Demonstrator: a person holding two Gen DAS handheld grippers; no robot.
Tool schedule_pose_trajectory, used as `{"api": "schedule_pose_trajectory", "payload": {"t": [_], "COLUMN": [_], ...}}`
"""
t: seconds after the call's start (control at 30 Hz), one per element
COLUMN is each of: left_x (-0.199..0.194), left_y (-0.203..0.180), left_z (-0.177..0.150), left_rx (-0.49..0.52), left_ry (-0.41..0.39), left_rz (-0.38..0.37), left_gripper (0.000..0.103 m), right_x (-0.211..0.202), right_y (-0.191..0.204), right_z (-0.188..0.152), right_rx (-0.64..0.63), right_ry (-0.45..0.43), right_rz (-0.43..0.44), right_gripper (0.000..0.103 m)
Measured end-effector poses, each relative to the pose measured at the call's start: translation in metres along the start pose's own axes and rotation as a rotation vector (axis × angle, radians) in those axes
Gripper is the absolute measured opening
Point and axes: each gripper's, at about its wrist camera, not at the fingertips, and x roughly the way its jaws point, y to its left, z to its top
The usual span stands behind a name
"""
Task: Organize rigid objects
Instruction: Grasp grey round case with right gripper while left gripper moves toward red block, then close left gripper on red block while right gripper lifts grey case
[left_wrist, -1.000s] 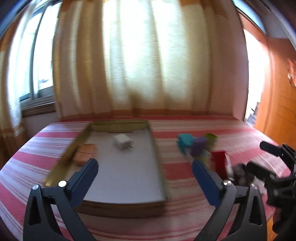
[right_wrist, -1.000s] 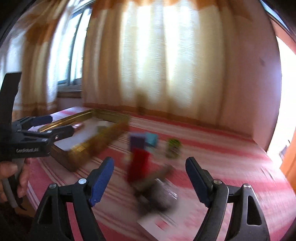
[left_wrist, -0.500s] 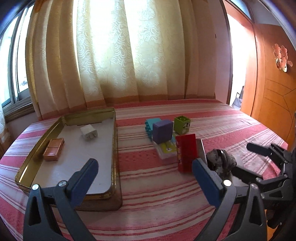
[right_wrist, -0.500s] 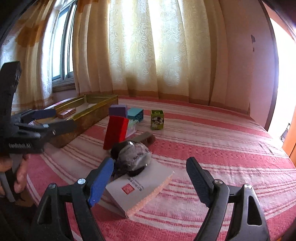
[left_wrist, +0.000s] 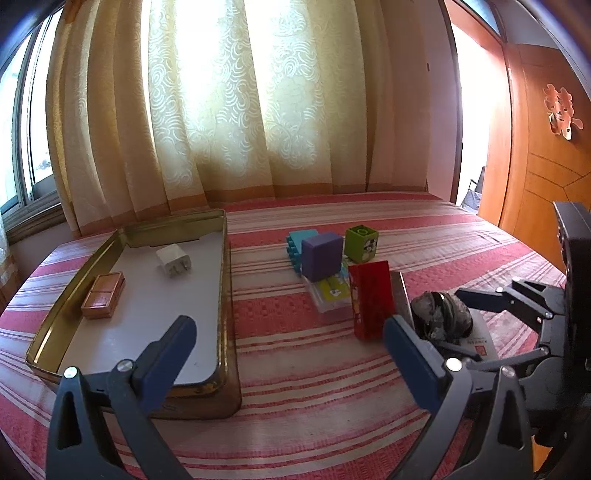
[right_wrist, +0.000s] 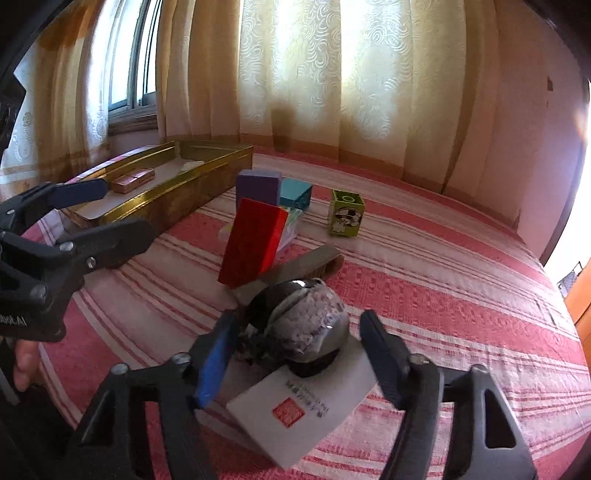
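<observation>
Glassy dark globe (right_wrist: 299, 325) sits between the spread right tongs (right_wrist: 295, 354).
Neither finger clearly touches it; the left tongs (left_wrist: 288, 354) gape wide, empty, beside the brass tray (left_wrist: 229, 295).

Black hand-held gripper (right_wrist: 299, 354), blue pads (right_wrist: 214, 365), silver screws, bare skin

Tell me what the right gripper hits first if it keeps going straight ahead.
The right gripper would most likely meet the dark round ball first; it sits on the white box, already between the open fingers. Exact depth is unclear.
</observation>
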Motion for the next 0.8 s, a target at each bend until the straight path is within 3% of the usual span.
{"api": "schedule_pose_trajectory", "payload": {"t": [0.1,0.4,0.53,0.73,0.8], "left_x": [0.0,0.004,0.009,0.024,0.031], "left_y": [-0.001,-0.008,-0.016,-0.028,-0.032], "left_z": [0.0,0.004,0.007,0.016,0.018], "left_rx": [0.006,0.03,0.048,0.059,0.051], "left_ry": [0.0,0.007,0.01,0.036,0.071], "left_rz": [0.0,-0.005,-0.016,-0.028,-0.047], "left_gripper": [0.103,0.103,0.103,0.101,0.095], "right_x": [0.001,-0.004,-0.007,-0.006,-0.009], "right_y": [-0.003,-0.011,-0.023,-0.041,-0.043], "right_z": [0.004,0.007,0.012,0.017,0.019], "right_rx": [0.02,0.065,0.124,0.184,0.173], "right_ry": [0.003,-0.048,-0.1,-0.11,-0.119], "right_rz": [0.041,0.089,0.046,0.006,-0.028], "right_gripper": [0.053,0.052,0.052,0.052,0.052]}}
